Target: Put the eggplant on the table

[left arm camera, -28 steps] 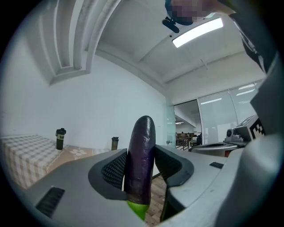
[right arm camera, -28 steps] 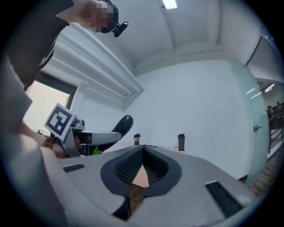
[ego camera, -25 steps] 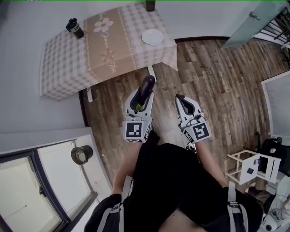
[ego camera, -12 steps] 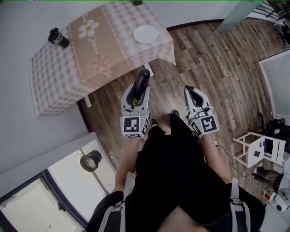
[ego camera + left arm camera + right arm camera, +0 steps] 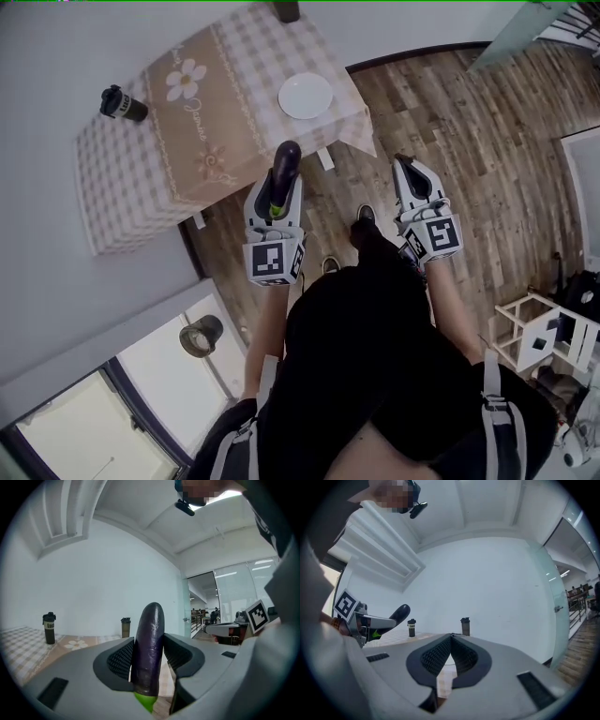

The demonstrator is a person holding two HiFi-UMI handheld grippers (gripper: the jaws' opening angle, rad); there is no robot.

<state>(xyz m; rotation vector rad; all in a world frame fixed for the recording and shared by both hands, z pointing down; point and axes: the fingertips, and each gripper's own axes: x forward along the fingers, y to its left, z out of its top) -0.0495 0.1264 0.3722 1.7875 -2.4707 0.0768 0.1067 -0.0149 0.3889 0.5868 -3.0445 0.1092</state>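
A dark purple eggplant [image 5: 282, 172] with a green stem end stands between the jaws of my left gripper [image 5: 275, 193], which is shut on it. Its tip reaches over the near edge of the table [image 5: 131, 178], which wears a checked cloth with a flower runner. In the left gripper view the eggplant [image 5: 149, 641] sticks out past the pads of the left gripper [image 5: 149, 654]. My right gripper [image 5: 406, 167] hangs over the wooden floor to the right of the table's corner. Its jaws meet at the tips with nothing between them, as the right gripper [image 5: 451, 639] shows in its own view.
On the table sit a white plate [image 5: 306, 96], a black bottle [image 5: 123, 104] at the left and a dark bottle [image 5: 286, 9] at the far edge. A white wall runs along the left. A white stool [image 5: 534, 328] stands at the lower right on the wooden floor.
Both grippers have moved forward toward the table. The eggplant's tip, which was over the floor, now overlaps the table's near edge. The grip on the eggplant is unchanged.
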